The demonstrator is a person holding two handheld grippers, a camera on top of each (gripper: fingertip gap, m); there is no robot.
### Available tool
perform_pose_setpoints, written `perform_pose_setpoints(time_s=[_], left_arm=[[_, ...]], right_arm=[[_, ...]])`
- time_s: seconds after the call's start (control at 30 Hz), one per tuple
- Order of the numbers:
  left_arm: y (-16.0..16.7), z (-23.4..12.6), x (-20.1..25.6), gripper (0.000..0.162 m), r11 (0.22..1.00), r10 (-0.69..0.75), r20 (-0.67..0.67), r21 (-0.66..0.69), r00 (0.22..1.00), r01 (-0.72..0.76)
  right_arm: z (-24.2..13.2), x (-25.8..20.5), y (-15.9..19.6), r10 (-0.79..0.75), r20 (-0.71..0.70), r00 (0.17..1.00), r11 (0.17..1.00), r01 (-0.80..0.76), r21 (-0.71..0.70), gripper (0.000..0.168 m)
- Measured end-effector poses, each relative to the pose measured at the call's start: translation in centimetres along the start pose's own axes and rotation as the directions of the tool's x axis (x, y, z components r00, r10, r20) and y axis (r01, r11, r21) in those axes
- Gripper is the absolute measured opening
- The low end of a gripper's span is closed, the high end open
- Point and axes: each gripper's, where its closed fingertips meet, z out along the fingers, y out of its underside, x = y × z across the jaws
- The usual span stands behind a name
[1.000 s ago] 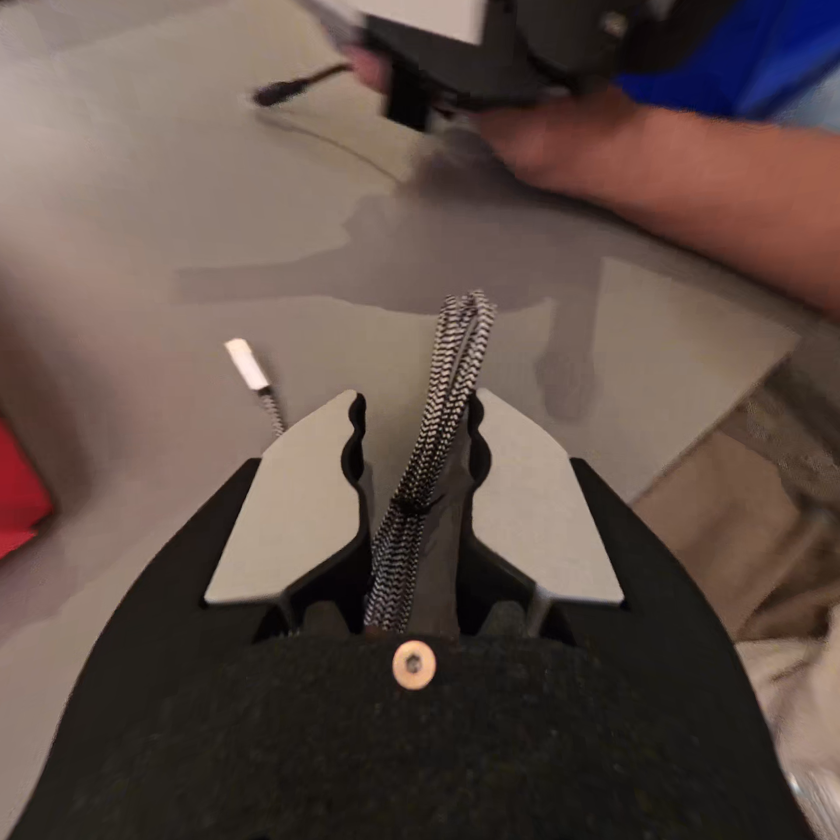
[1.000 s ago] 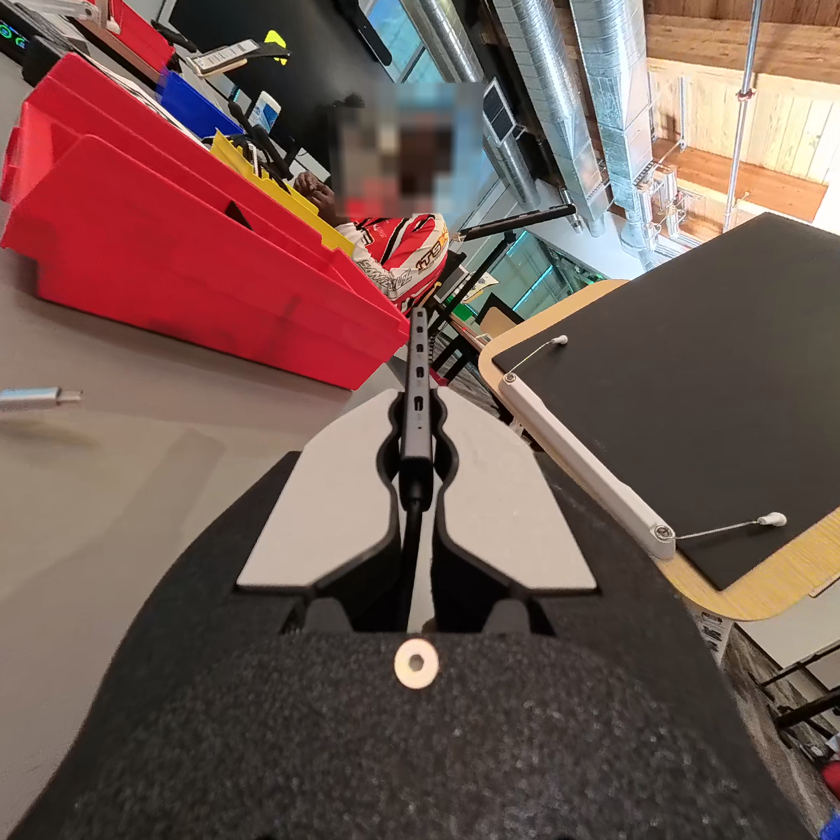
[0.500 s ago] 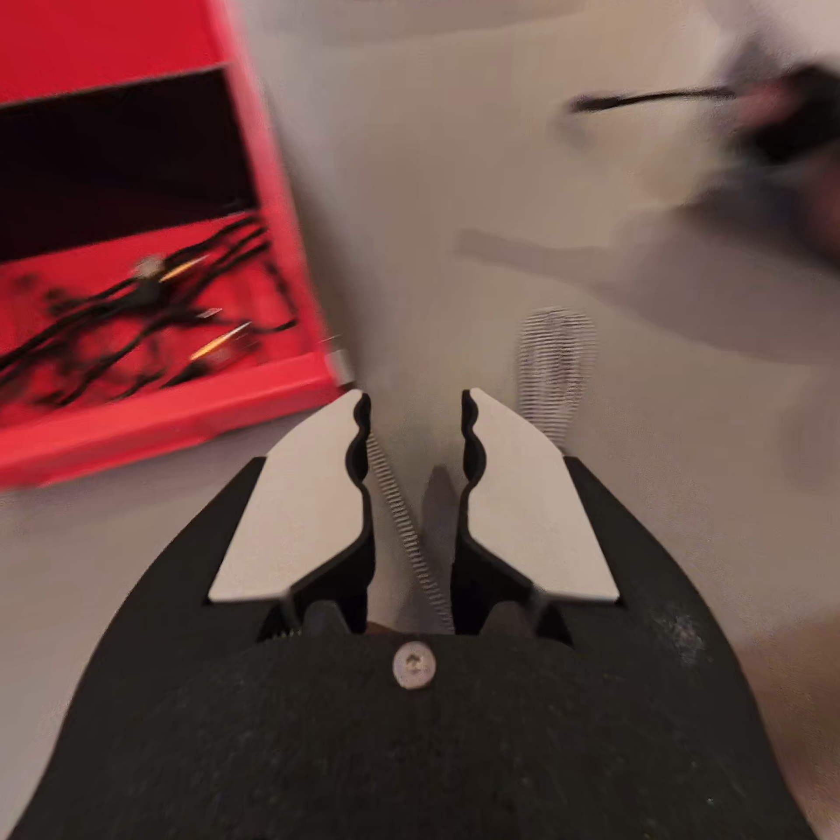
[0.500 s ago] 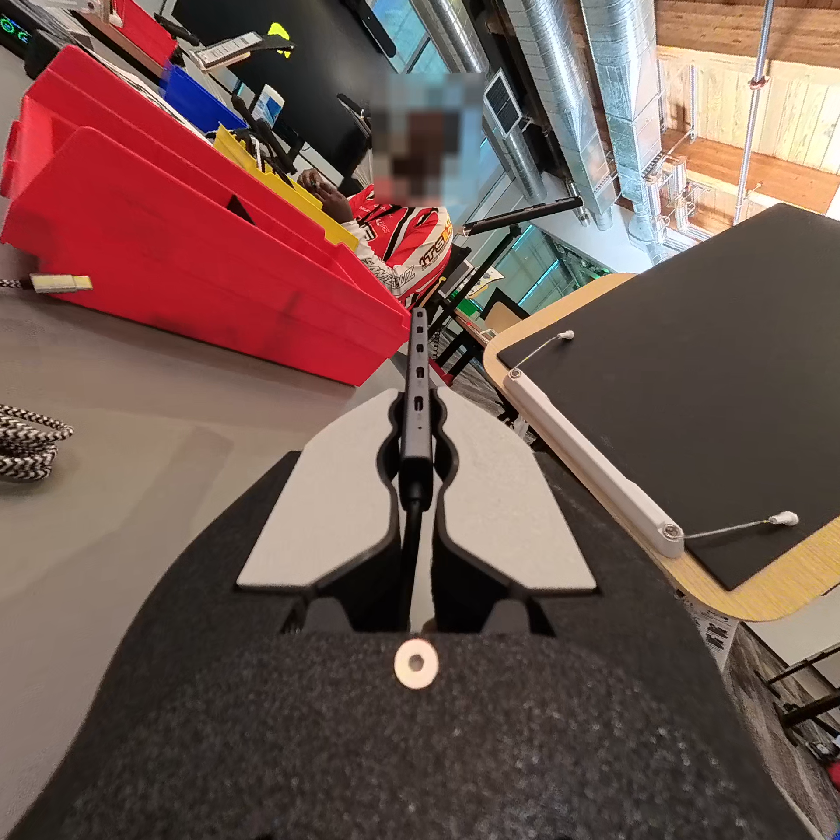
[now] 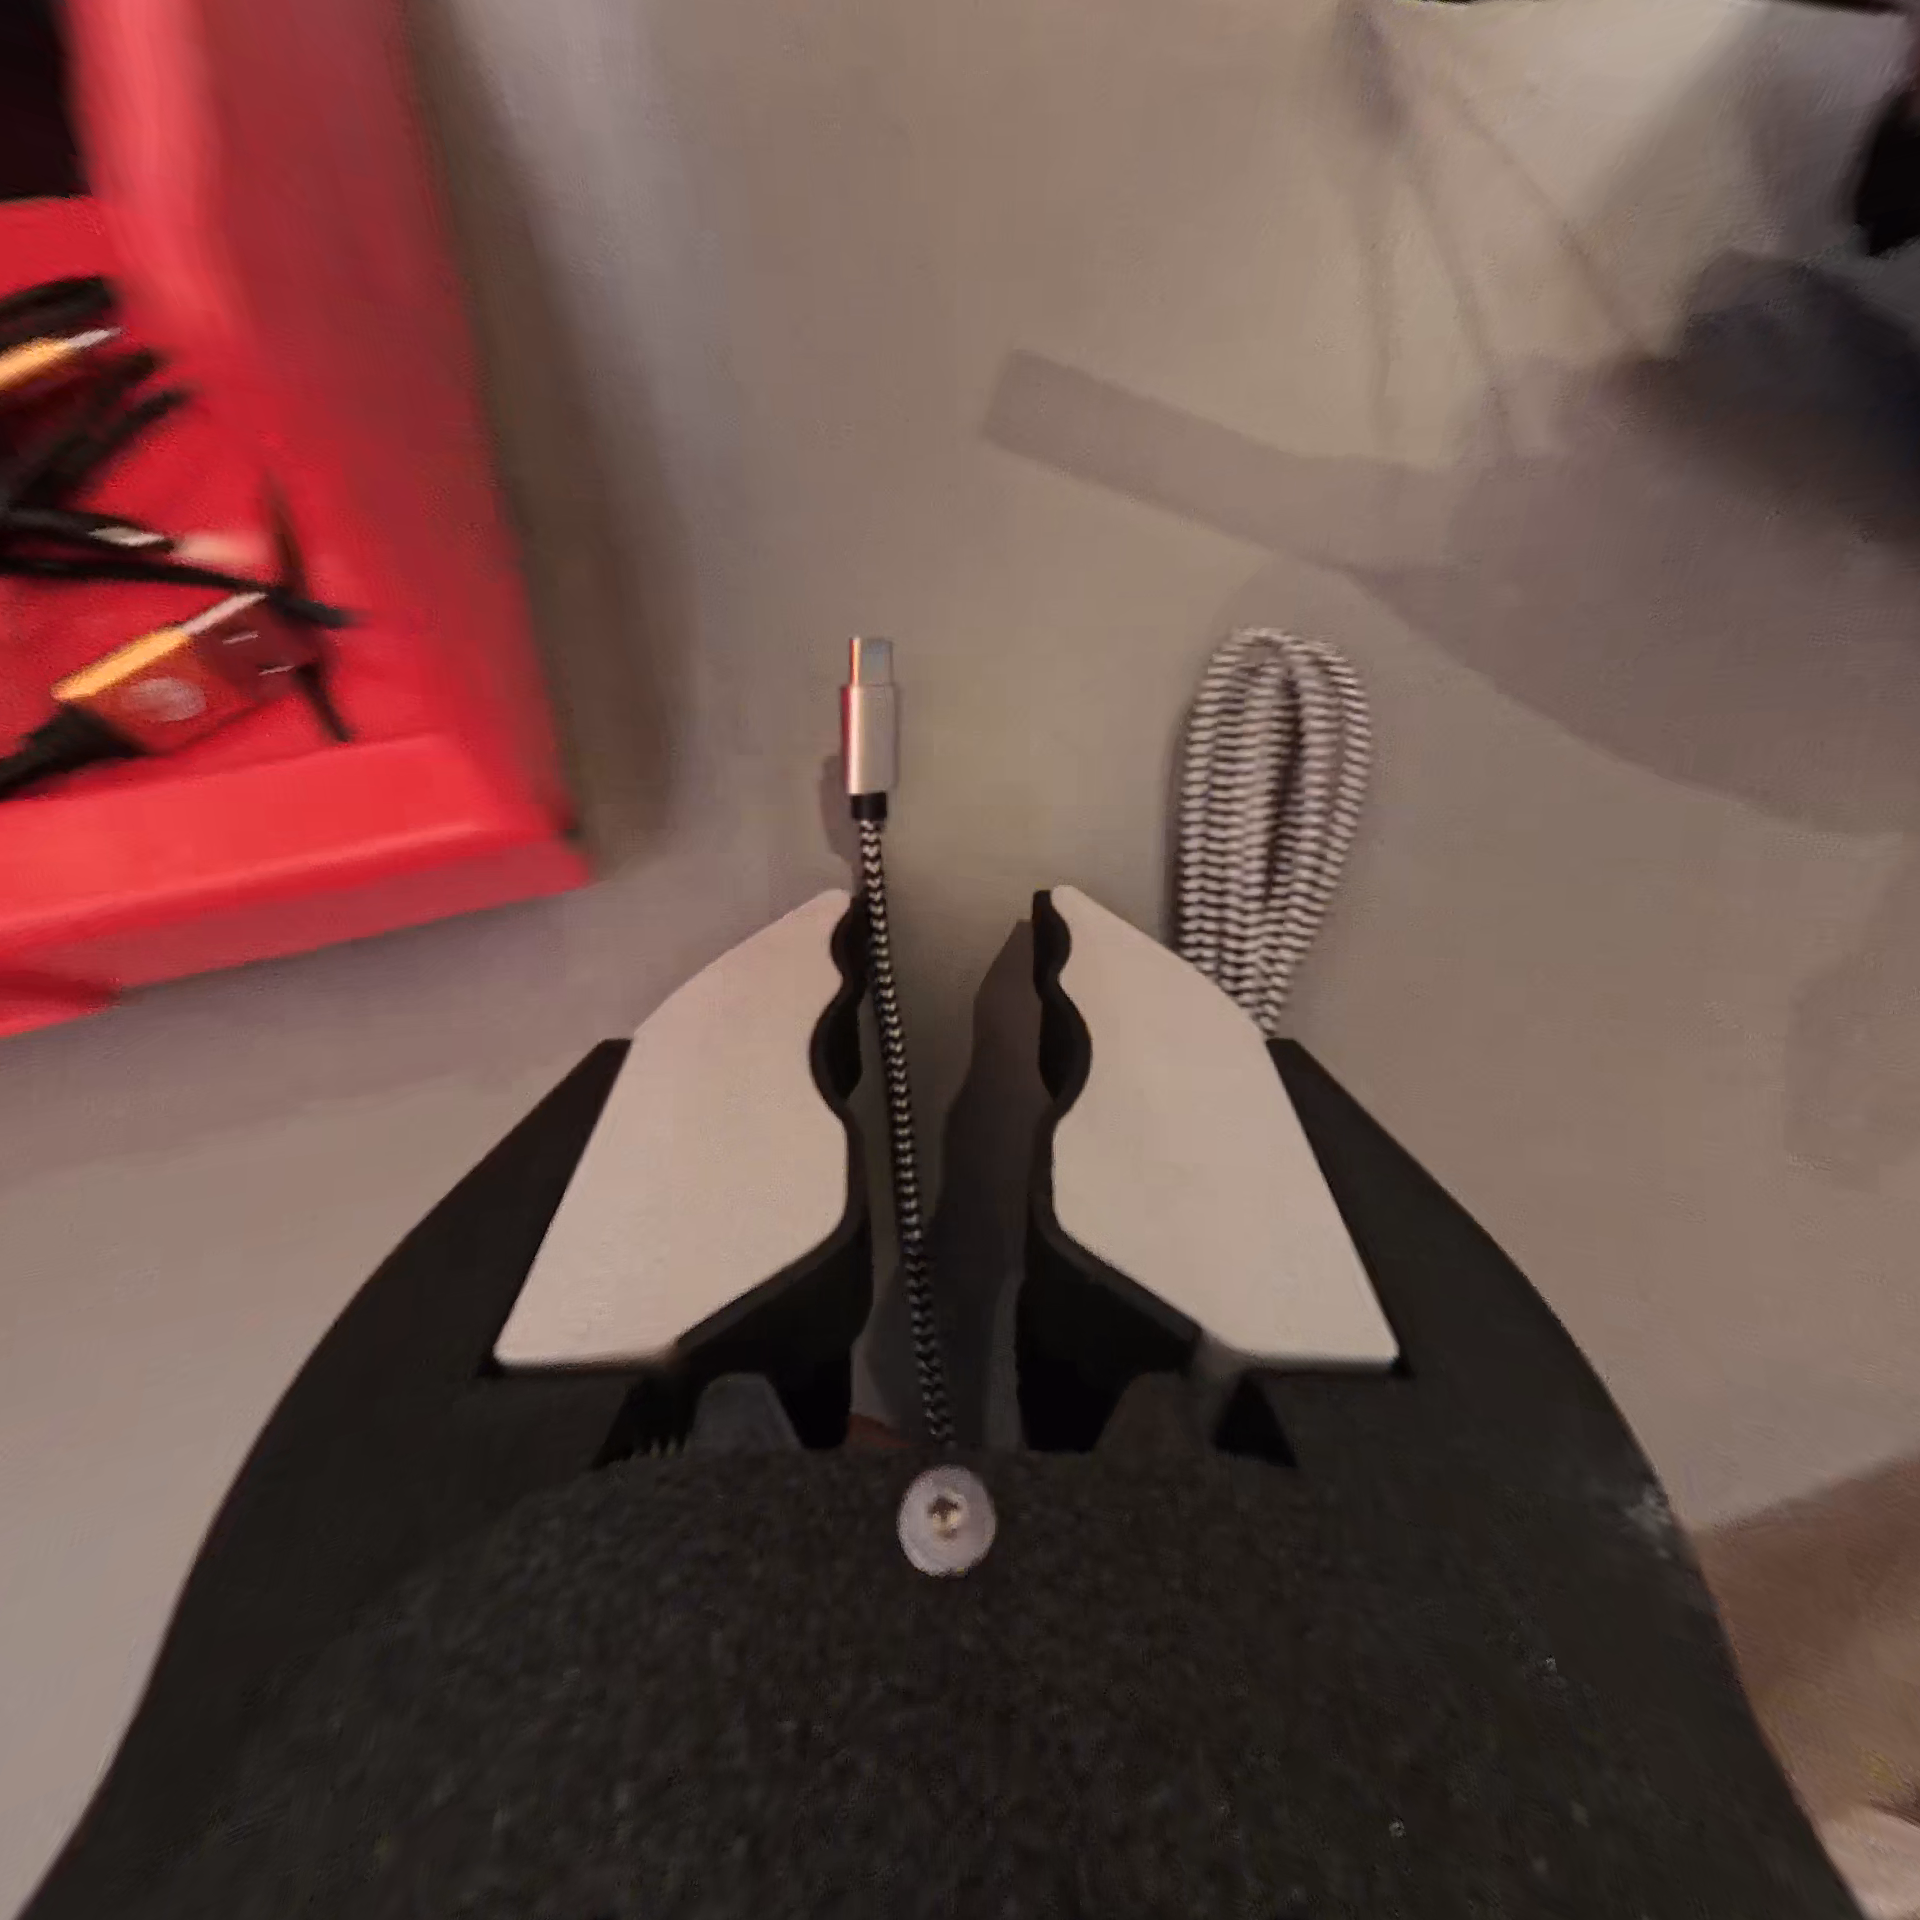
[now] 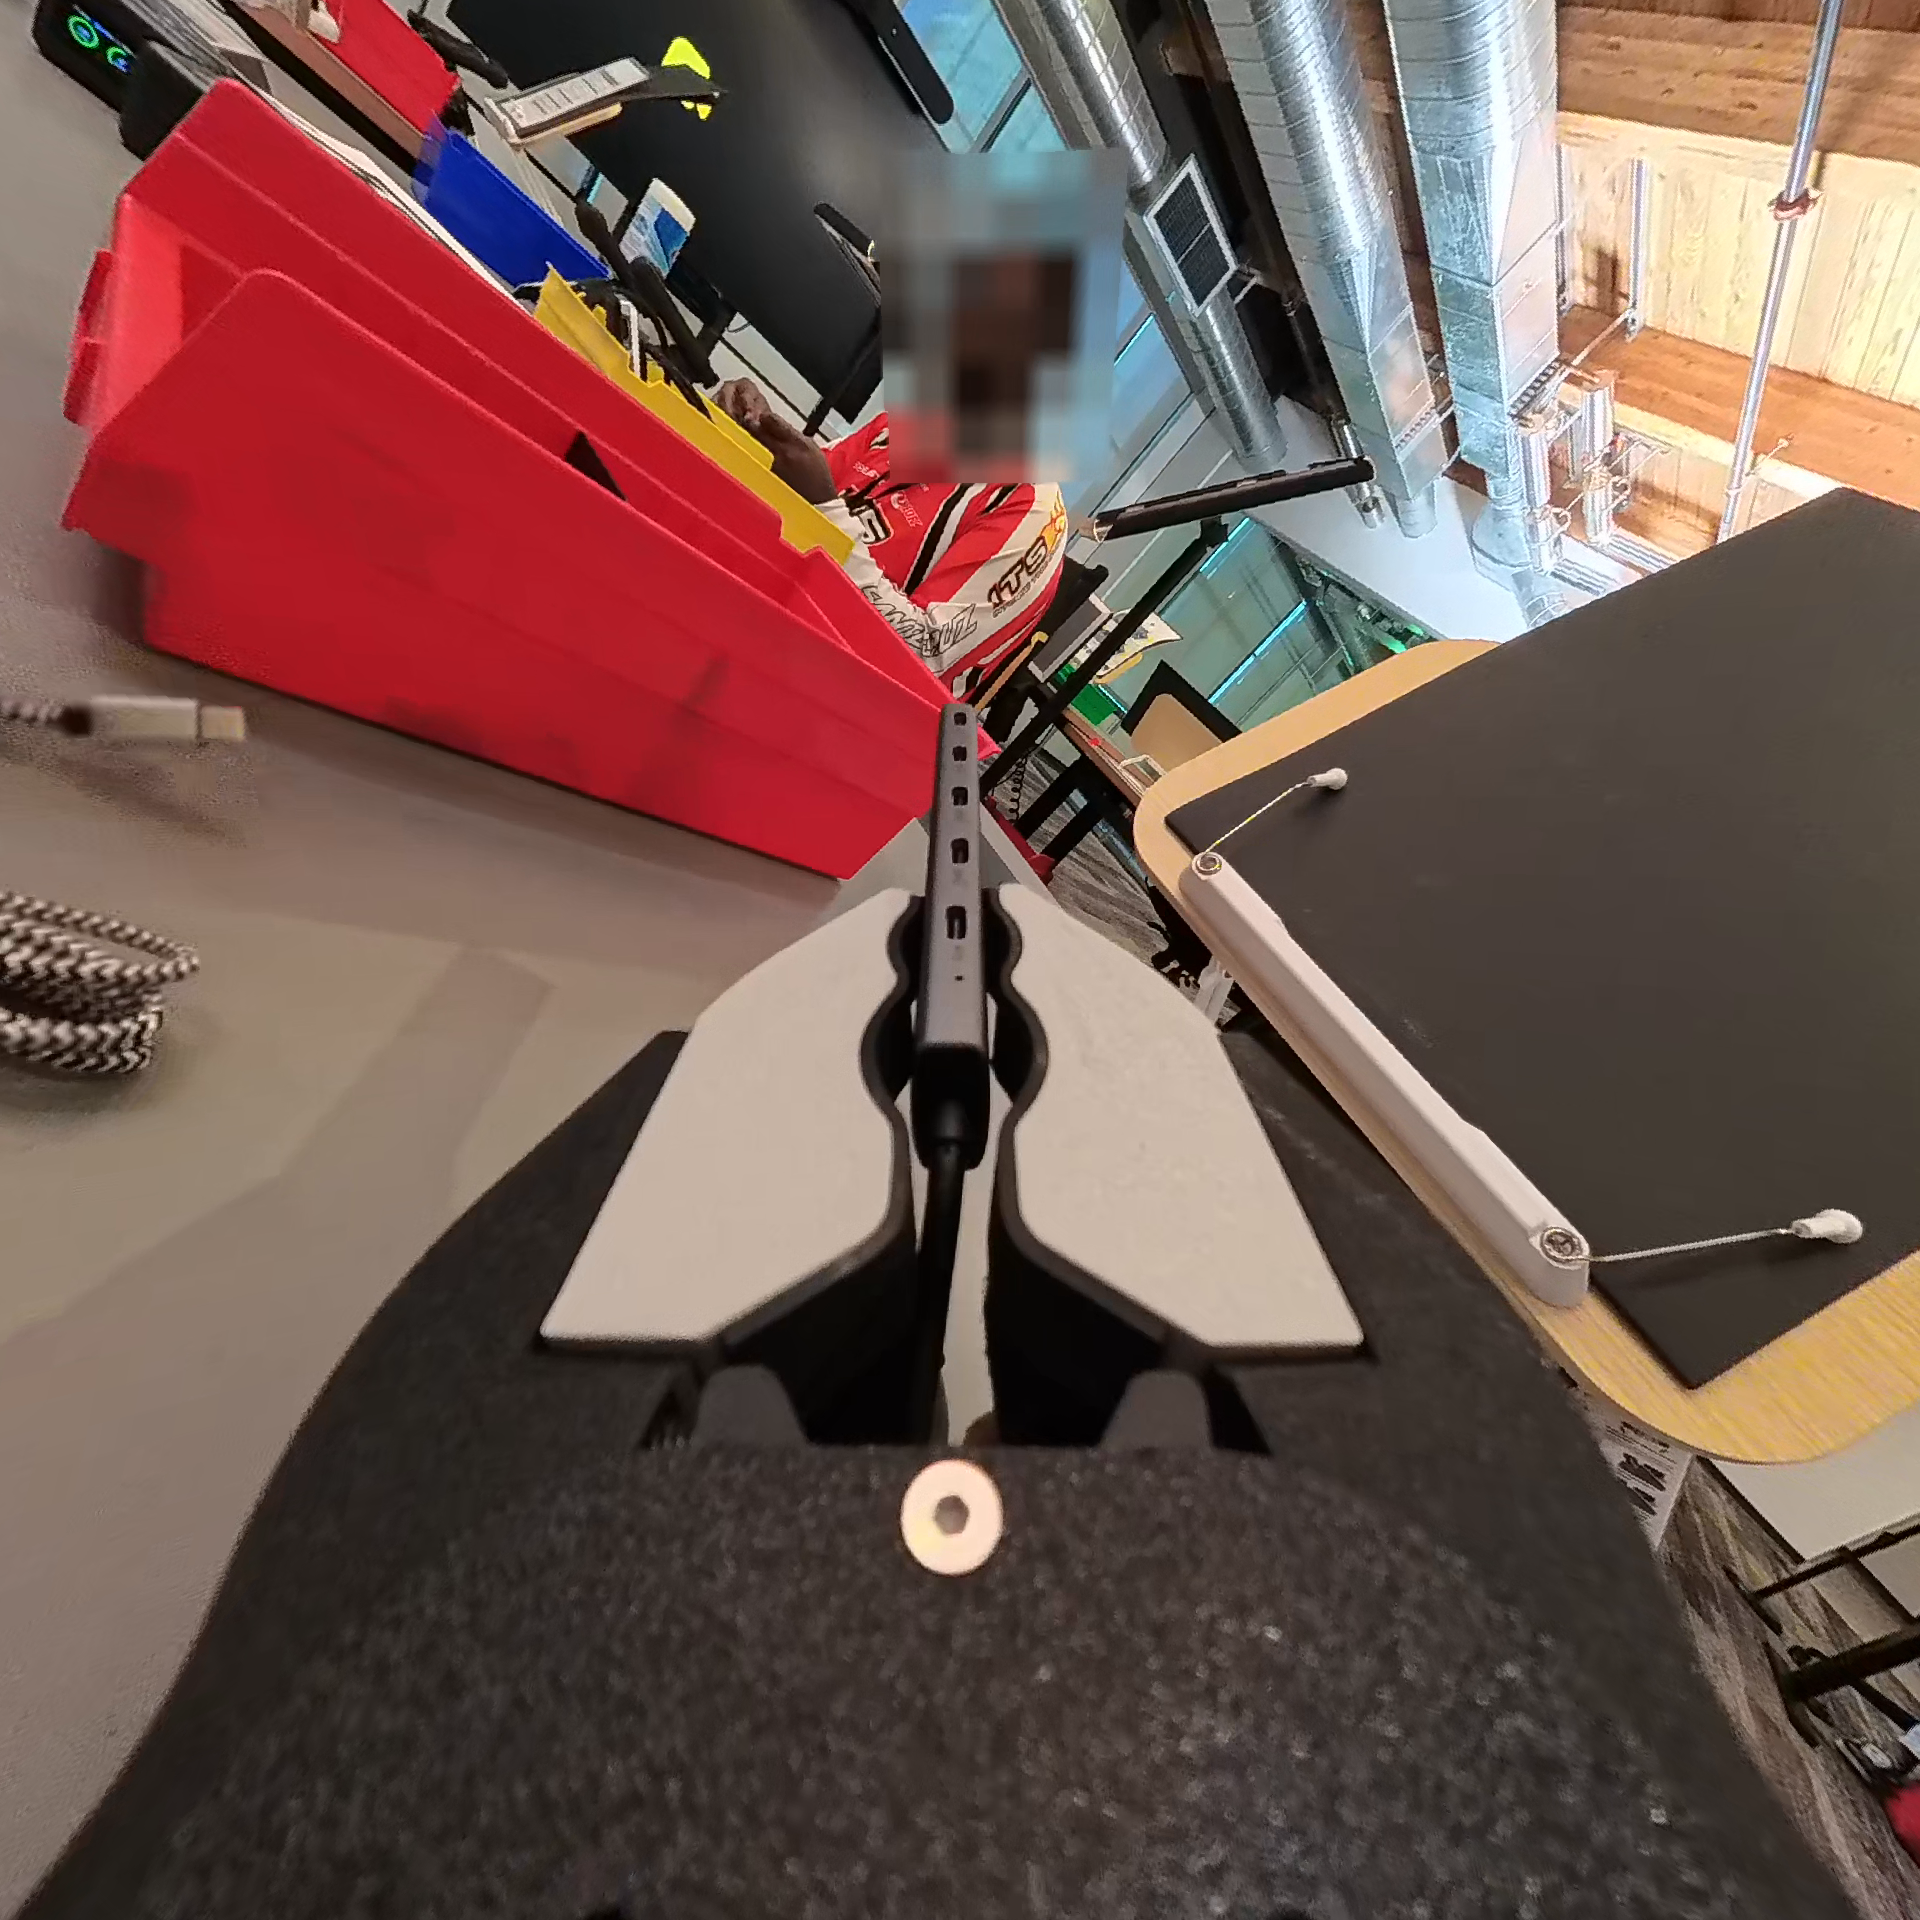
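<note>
I'm keeping my right gripper (image 6: 948, 925) clenched on the dark port hub (image 6: 954, 894) — my left gripper (image 5: 940, 914) is hovering released around the braided cable (image 5: 896, 1091), its silver plug (image 5: 871, 717) not yet grasped.

The braided cable (image 5: 902, 1101) is black-and-white woven, ending in a silver metal plug (image 5: 871, 727) that points toward 12 o'clock on the grey table (image 5: 1039, 312). Its single strand runs straight back between the parted jaws of the left gripper (image 5: 940, 914), close against the finger at 9 o'clock; whether it touches cannot be told. The rest of it lies folded in a tight bundle (image 5: 1262, 821) at 2 o'clock from the plug, flat on the table. The right gripper (image 6: 951, 914) clamps a slim dark hub (image 6: 956, 883), edge up, with several small ports along its narrow side, its black lead trailing back toward 6 o'clock.
</note>
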Motion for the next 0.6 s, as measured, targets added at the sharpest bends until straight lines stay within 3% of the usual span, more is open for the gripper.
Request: perform_pose_setpoints(time_s=[0.2,0.3,0.6], left_arm=[[-0.9,0.4,1.9,0.031,0.983,0.181,0.007,0.018,0.983,-0.181],[-2.1,0.7,0.7,0.032,0.965,0.257,0.093,0.031,0.962,-0.260],[-2.5,2.3,-0.3,0.024,0.987,0.158,0.092,0.022,0.983,-0.160]], right_arm=[[0.0,0.0,0.0,0.001,-0.001,1.000,1.000,-0.001,-0.002,0.009],[0.0,-0.1,0.0,0.000,0.001,1.000,1.000,0.000,0.000,0.009],[0.0,-0.2,-0.1,0.002,0.007,1.000,1.000,-0.002,0.005,0.009]])
